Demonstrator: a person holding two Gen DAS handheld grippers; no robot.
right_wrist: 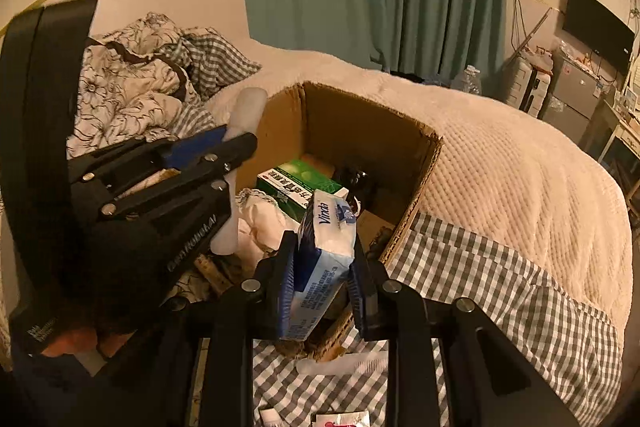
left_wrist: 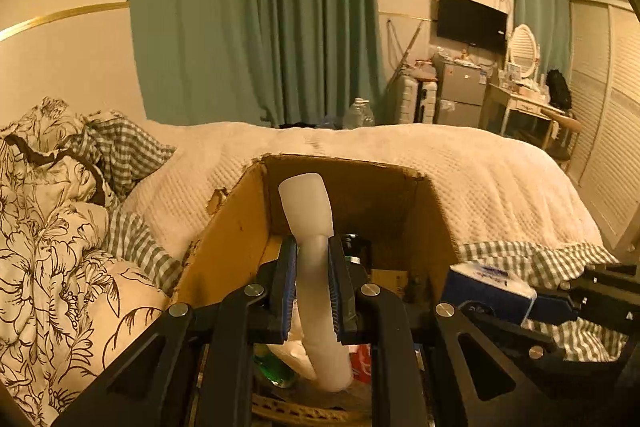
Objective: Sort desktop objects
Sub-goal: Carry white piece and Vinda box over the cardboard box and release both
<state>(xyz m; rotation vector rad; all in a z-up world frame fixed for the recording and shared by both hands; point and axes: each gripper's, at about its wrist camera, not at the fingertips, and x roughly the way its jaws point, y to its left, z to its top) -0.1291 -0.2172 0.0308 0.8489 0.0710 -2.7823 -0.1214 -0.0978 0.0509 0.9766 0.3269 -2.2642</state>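
The left gripper is clamped on a white plastic handle, holding it upright over the open cardboard box on the bed. Beside it, the right gripper pinches a blue Vinda tissue pack, tilted above the box's near edge.

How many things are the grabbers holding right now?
2: the left gripper holds a white shoehorn over the cardboard box; the right gripper holds a tissue pack at its edge.
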